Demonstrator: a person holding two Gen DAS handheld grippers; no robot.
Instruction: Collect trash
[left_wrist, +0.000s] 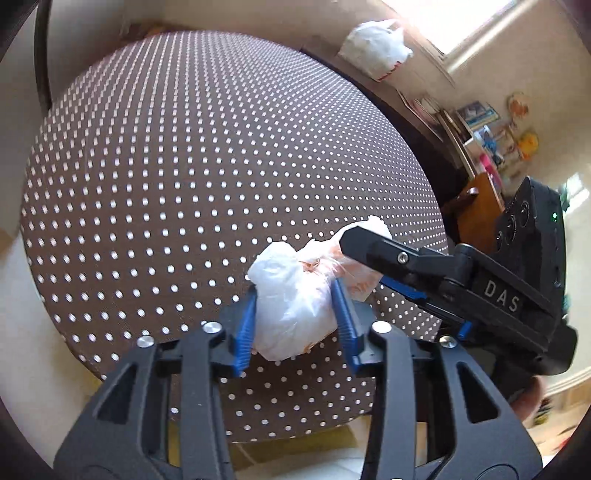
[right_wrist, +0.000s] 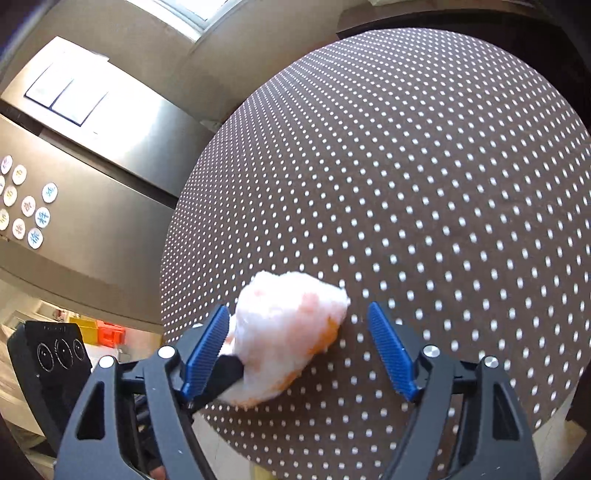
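Gripping the crumpled white bag (left_wrist: 295, 306) between its blue pads, my left tool (left_wrist: 297, 325) squeezes the orange-stained plastic just above the polka-dot table (left_wrist: 184, 166), near its front edge. My right tool (right_wrist: 295, 350) stands with jaws wide, only its left pad brushing the bundle, apparently leaving the hold to one side. Farther off, another white bag (left_wrist: 375, 46) sits by the window, perhaps the next pickup.

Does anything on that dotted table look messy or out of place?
Only the crumpled white bag, stained orange, lying near the edge of the dotted table. The left gripper has it between its jaws.
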